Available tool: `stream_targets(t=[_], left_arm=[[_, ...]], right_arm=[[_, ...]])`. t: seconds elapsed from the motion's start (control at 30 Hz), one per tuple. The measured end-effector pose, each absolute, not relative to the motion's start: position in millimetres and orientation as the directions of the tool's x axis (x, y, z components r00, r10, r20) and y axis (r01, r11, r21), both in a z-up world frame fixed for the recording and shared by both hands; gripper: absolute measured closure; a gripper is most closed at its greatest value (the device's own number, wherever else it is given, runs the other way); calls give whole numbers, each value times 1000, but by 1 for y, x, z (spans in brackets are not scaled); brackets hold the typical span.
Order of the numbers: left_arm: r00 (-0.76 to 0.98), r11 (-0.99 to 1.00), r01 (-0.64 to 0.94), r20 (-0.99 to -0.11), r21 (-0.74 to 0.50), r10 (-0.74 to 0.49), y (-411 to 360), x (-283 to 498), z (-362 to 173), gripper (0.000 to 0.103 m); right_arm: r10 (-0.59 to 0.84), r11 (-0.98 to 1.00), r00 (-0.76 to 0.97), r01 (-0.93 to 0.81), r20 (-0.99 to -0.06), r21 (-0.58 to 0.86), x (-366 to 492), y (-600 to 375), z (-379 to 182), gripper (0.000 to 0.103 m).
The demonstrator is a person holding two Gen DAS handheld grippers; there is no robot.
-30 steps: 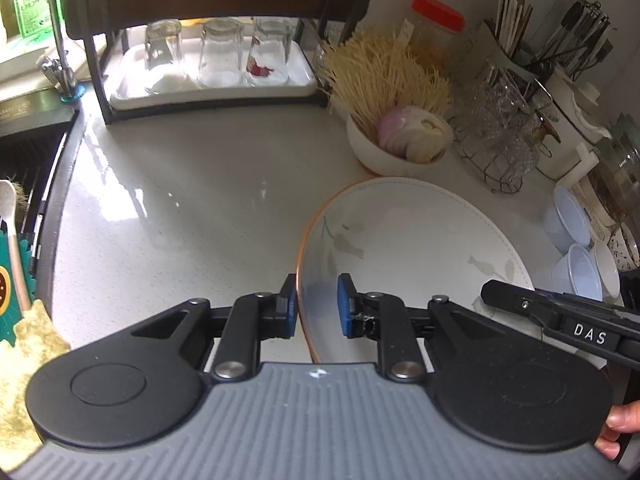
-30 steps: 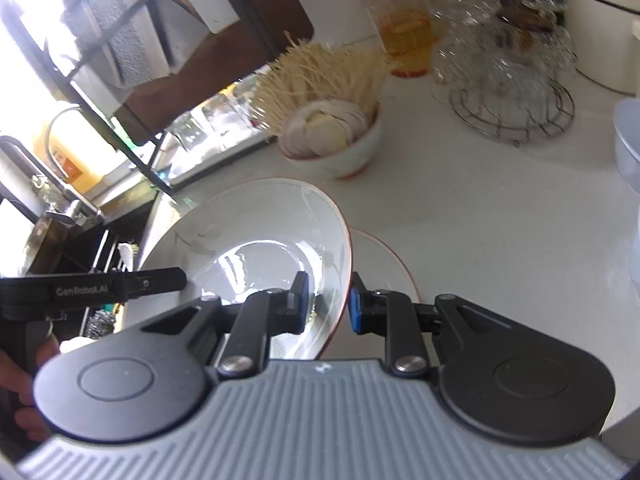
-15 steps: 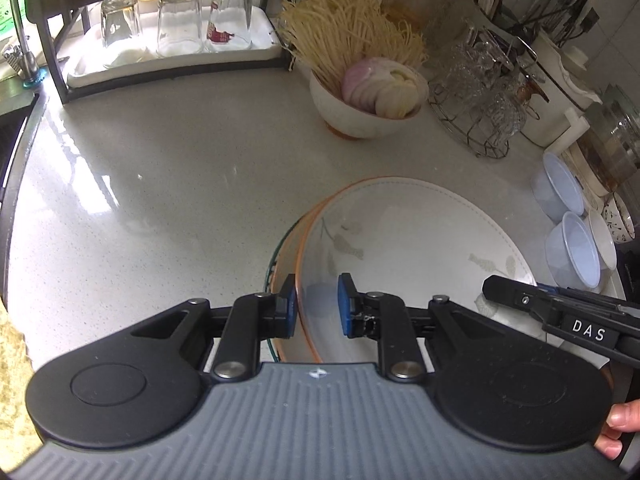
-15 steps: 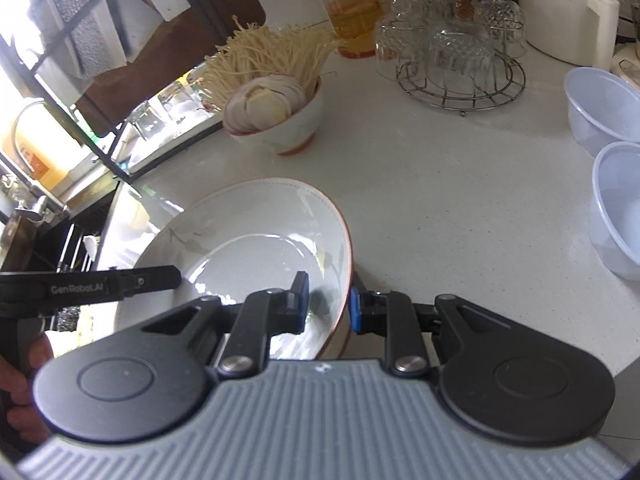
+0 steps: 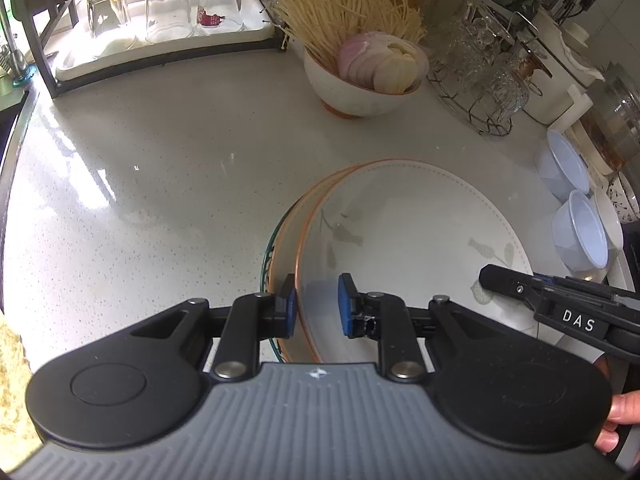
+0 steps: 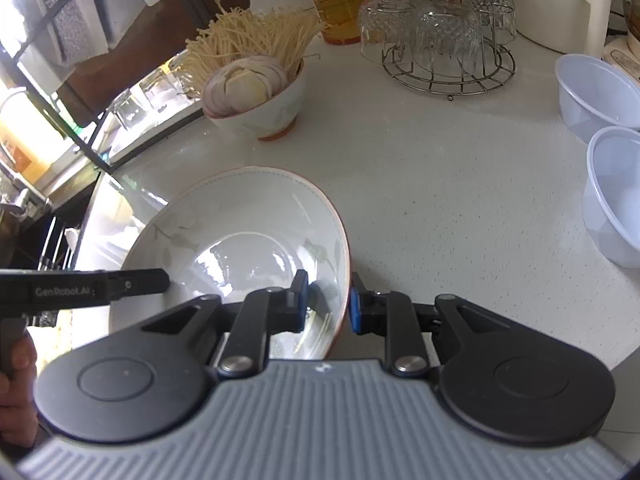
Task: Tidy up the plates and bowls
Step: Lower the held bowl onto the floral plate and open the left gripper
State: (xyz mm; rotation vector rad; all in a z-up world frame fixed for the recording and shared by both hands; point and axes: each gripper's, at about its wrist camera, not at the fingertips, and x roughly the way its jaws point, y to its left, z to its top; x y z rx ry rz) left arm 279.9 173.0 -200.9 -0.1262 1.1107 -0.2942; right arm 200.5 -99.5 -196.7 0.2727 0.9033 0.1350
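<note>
A wide white plate with an orange rim and a faint leaf print (image 5: 400, 224) is held by both grippers. My left gripper (image 5: 317, 305) is shut on its left rim. My right gripper (image 6: 325, 300) is shut on its right rim; the plate shows there too (image 6: 240, 220). In the left wrist view the plate sits over other dishes (image 5: 280, 248), an orange-rimmed edge and a green-rimmed one just below it. I cannot tell if it touches them.
A bowl of onion slices and enoki mushrooms (image 5: 360, 80) stands behind. A wire rack of glasses (image 6: 444, 40) is at the back right. Two pale plastic bowls (image 6: 612, 184) sit right. A tray of upturned glasses (image 5: 160, 12) is back left.
Both grippers have carried the plate over the counter and lowered it over the stacked dishes, whose rims have come into view under its left edge. Both grips are unchanged.
</note>
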Motion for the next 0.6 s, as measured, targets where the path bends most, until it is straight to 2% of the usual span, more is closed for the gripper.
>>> stream_targets(t=[0.23,0.37,0.47,0.6], left_arm=[[381,950,142,-871,-276,-310,177,284,-198,77],[350,941,159,-874,-299,-337,178,286,-196,68],[340,937,172,-875,-303,-345,178,286,-192,57],[332,936,180,-877,-302,-347,179,286,-188,55]], right_arm=[[239,949,617,16,-750,315,203,-98,-201,79],[249,943,614,23,-749,333,204,-99,-203,79],[238,949,613,19,-754,314,205,-96,-204,79],[241,946,616,22,-750,322,206,-96,-206,79]])
